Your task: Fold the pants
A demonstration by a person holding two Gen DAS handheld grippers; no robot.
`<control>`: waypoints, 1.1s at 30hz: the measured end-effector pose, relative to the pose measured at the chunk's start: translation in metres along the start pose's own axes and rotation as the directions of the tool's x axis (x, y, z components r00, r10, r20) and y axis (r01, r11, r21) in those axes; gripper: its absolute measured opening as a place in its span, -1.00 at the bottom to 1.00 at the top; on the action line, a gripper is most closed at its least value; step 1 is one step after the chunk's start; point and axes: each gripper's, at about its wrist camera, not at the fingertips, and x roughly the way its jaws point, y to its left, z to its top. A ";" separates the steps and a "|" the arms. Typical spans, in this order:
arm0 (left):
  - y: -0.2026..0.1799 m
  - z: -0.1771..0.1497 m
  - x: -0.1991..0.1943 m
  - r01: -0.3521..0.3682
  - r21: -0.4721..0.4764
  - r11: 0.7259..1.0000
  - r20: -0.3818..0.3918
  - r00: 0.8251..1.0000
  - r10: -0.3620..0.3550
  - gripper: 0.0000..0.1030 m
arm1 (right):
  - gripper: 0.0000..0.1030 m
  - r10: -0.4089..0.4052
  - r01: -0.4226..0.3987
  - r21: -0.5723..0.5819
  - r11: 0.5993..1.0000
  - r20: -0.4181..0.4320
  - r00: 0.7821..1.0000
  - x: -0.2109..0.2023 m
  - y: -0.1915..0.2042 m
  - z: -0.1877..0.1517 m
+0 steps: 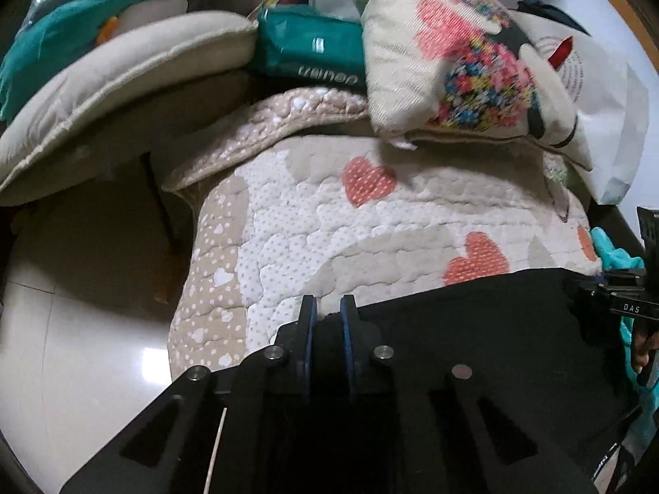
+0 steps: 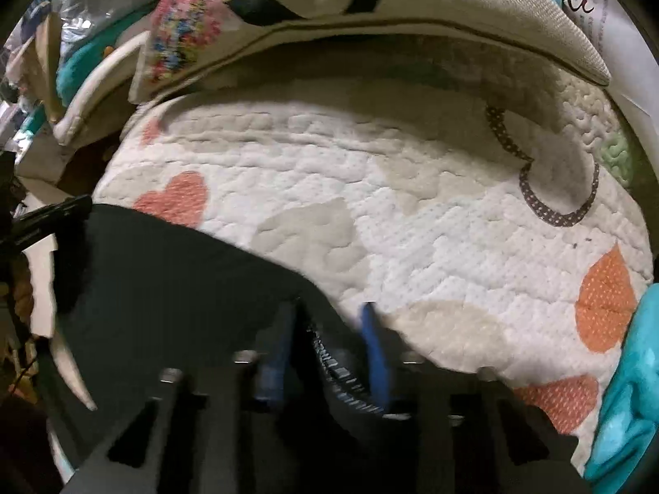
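Observation:
The black pants (image 1: pixel 473 313) hang stretched between my two grippers above a quilted bed cover with hearts (image 1: pixel 370 226). My left gripper (image 1: pixel 328 313) is shut on the pants' top edge at its left corner. My right gripper (image 2: pixel 329 321) is shut on the other corner of the pants (image 2: pixel 173 271), with a bunched, striped edge of fabric between its blue pads (image 2: pixel 375 350). The right gripper also shows at the right edge of the left wrist view (image 1: pixel 618 292). The left one shows at the left edge of the right wrist view (image 2: pixel 49 214).
A flowered cushion (image 1: pixel 453 61) and a teal bag (image 1: pixel 313 49) lie at the back of the cover. A beige pad (image 1: pixel 123 90) sticks out at the left over a glossy tiled floor (image 1: pixel 82 350). Turquoise cloth (image 2: pixel 626 391) lies at the cover's right edge.

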 end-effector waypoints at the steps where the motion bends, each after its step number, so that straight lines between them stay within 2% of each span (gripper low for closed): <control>1: -0.002 0.000 -0.009 0.007 0.003 1.000 0.012 1.000 -0.007 -0.79 | -0.70 -0.009 0.009 -0.001 1.000 0.008 1.000 -0.005 0.003 -0.002; 8: -0.016 -0.011 -0.070 0.041 0.055 0.998 0.080 0.996 -0.046 -0.79 | -0.72 -0.054 0.051 0.034 0.998 0.094 0.994 -0.059 0.030 -0.033; 11: -0.021 -0.029 -0.102 0.039 0.091 0.995 0.098 0.994 -0.048 -0.79 | -0.73 -0.058 0.054 0.042 0.998 0.109 0.992 -0.083 0.046 -0.052; 15: -0.030 -0.071 -0.141 0.042 0.117 0.992 0.100 0.994 -0.054 -0.79 | -0.75 -0.089 0.086 0.033 0.996 0.085 0.992 -0.108 0.076 -0.102; 19: -0.045 -0.123 -0.153 0.011 0.182 0.983 0.037 0.999 -0.019 -0.78 | -0.75 -0.086 0.083 0.074 0.994 0.041 0.995 -0.120 0.090 -0.158; 22: -0.056 -0.167 -0.152 -0.024 0.249 0.968 -0.060 0.997 0.040 -0.77 | -0.74 -0.098 0.099 0.105 0.989 -0.015 0.995 -0.121 0.100 -0.200; 24: -0.063 -0.199 -0.145 -0.058 0.306 0.950 -0.142 0.984 0.106 -0.74 | -0.70 -0.087 0.098 0.130 0.987 -0.086 0.992 -0.116 0.106 -0.229; 27: -0.067 -0.227 -0.149 -0.079 0.356 0.931 -0.192 0.969 0.156 -0.65 | -0.62 -0.108 0.141 0.187 0.972 -0.175 0.979 -0.111 0.107 -0.256; 29: -0.064 -0.230 -0.161 -0.086 0.350 0.933 -0.184 0.970 0.158 -0.65 | -0.37 -0.081 0.124 0.244 0.962 -0.178 0.981 -0.119 0.101 -0.268; 30: -0.059 -0.230 -0.172 -0.089 0.334 0.938 -0.175 0.972 0.154 -0.63 | -0.27 -0.076 0.115 0.265 0.957 -0.153 0.985 -0.129 0.098 -0.269; 32: -0.048 -0.225 -0.184 -0.092 0.288 0.953 -0.158 0.977 0.142 -0.60 | 0.09 -0.080 0.106 0.286 0.952 -0.102 0.992 -0.146 0.096 -0.269; 33: -0.038 -0.222 -0.191 -0.102 0.243 0.965 -0.146 0.979 0.141 -0.60 | 0.16 -0.087 0.099 0.295 0.950 -0.055 0.995 -0.159 0.095 -0.266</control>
